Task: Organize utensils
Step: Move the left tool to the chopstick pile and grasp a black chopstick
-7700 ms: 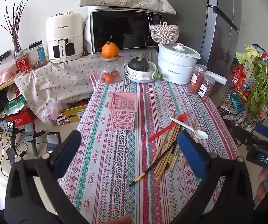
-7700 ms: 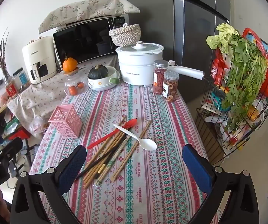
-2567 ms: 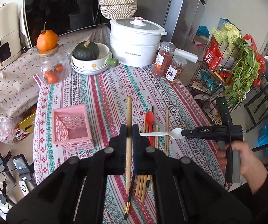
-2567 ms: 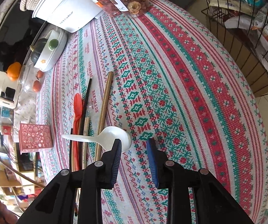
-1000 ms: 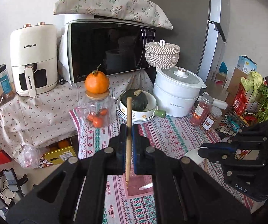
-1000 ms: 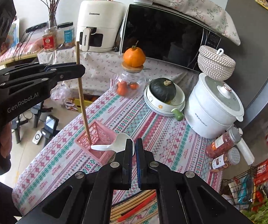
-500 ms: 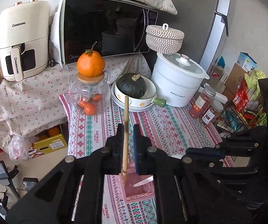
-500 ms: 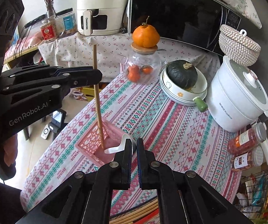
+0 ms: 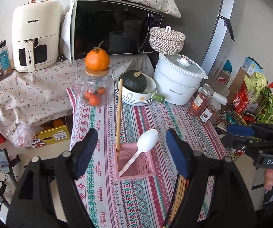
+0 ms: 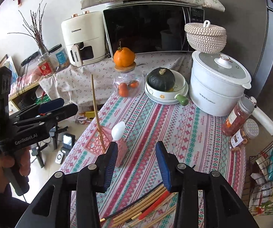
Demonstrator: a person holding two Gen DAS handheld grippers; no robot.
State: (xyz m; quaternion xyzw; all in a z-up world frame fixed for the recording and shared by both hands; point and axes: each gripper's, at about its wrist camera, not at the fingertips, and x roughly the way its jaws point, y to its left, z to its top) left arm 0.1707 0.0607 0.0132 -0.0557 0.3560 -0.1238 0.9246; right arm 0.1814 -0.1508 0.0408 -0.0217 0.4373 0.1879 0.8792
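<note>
Moved: both tongs have let go; left tongs (image 9: 130,153) and right tongs (image 10: 136,164) gape empty.
Done: chopstick (image 9: 119,114) and white spoon (image 9: 142,150) stand in pink basket (image 9: 136,174) ahead of them.
Left: remaining chopsticks (image 10: 142,209) on counter (image 10: 184,129) beneath right tongs.

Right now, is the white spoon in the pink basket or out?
In. The white spoon leans handle-down inside the pink basket, bowl above the rim.

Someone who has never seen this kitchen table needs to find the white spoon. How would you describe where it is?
Start at the striped patterned tablecloth and find the small pink lattice basket near its front edge. The white plastic spoon leans in it, bowl up. Its only neighbour in the basket is a thin wooden chopstick, standing nearly upright.
</note>
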